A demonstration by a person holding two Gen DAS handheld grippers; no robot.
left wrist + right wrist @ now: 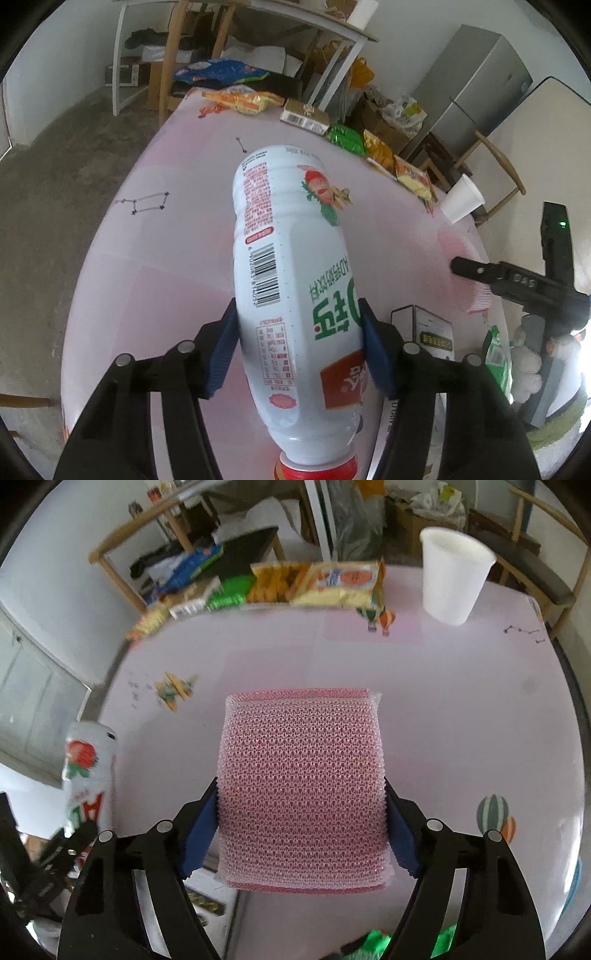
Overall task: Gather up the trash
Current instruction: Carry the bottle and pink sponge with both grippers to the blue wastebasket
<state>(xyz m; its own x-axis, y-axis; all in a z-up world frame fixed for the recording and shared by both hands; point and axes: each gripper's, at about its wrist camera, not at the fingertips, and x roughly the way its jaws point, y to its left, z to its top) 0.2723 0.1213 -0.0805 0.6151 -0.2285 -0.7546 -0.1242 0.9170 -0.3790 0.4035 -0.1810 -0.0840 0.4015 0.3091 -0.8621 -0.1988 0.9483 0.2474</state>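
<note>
I see a pink tablecloth-covered table (155,280) carrying all the items; it bears printed cartoon figures and thin line drawings.

Left side: my left gripper (298,343) has its blue pads pressed on both sides of a white plastic bottle (295,266). The bottle is large, ribbed in its far half, and points away from the camera with its red cap (319,470) nearest the lens. Its label carries green lettering, a red panel, red fine print, a barcode and a cartoon fruit graphic. Whether the bottle still rests on the table I cannot tell. The same bottle appears blurred at the left edge of the right wrist view.

Right side: my right gripper (301,830) has its blue pads against both side edges of a pink mesh scouring pad (301,786). The pad is square, flat, with an open honeycomb weave over a pink core. It lies near the middle of the table, in line with the fingers. The left wrist view shows one finger of that gripper at the pad's edge.

Containers: a white paper cup (452,576) stands upright near the far table edge, well apart from both grippers; its interior is not visible to me.

Smaller items: a row of snack packets (336,583), yellow, orange and green, lies along the far edge, with a small carton (304,116) beside them.
</note>
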